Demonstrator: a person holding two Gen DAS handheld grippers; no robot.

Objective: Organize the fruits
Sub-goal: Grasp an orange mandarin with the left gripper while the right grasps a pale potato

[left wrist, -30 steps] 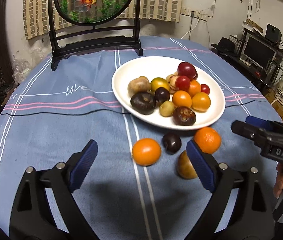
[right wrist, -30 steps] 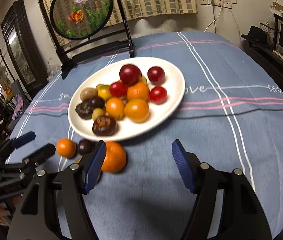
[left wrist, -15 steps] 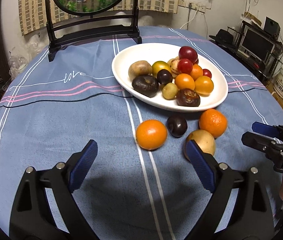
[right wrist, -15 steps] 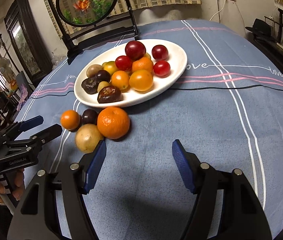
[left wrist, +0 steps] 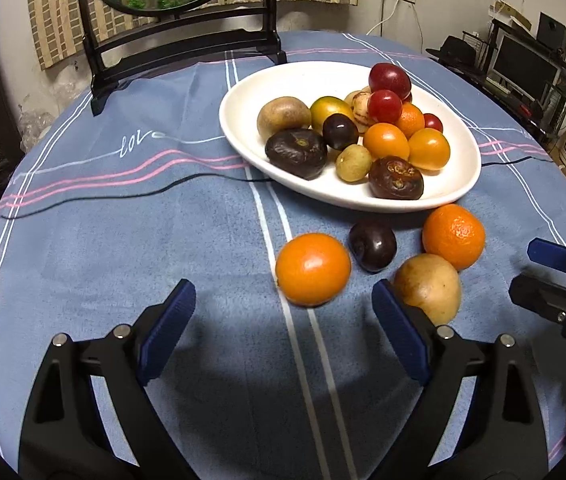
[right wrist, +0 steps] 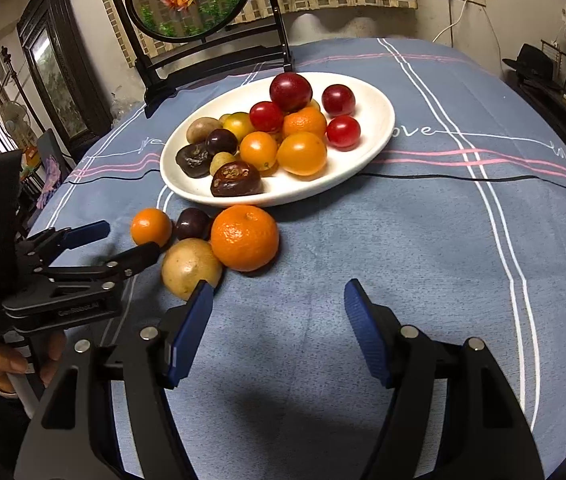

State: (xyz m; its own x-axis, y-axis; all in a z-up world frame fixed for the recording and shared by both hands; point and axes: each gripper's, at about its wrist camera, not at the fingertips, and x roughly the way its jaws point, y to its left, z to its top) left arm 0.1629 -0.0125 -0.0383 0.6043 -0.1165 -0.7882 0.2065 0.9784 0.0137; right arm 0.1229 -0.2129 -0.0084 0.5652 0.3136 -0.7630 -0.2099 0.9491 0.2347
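Blue cloth (left wrist: 131, 240) with white, pink and black stripes covers the round table in front of me, and a dark wooden stand (right wrist: 211, 56) holding a round goldfish picture sits at the far side. On the cloth rests a white oval plate (left wrist: 283, 80) piled with fruit: red, orange, yellow, brown and dark purple pieces bunched toward its right half as my left camera sees it.

Four fruits lie loose on the cloth just in front of the plate. I see a smooth orange (left wrist: 313, 269) nearest my left gripper, a dark plum (left wrist: 372, 245) just behind it, a brown pear-like fruit (left wrist: 429, 288) and a bumpy tangerine (left wrist: 453, 236) close beside the plate's near rim. From my right camera the tangerine (right wrist: 244, 237) and the brown fruit (right wrist: 191, 267) look to be touching.

My left gripper (left wrist: 283, 332) hangs over the cloth with its blue pads spread wide and nothing between them; the orange sits just ahead of the gap, and the right pad hides the brown fruit's lower edge. My right gripper (right wrist: 279, 328) is likewise wide apart and holds nothing, its left pad just in front of the brown fruit.
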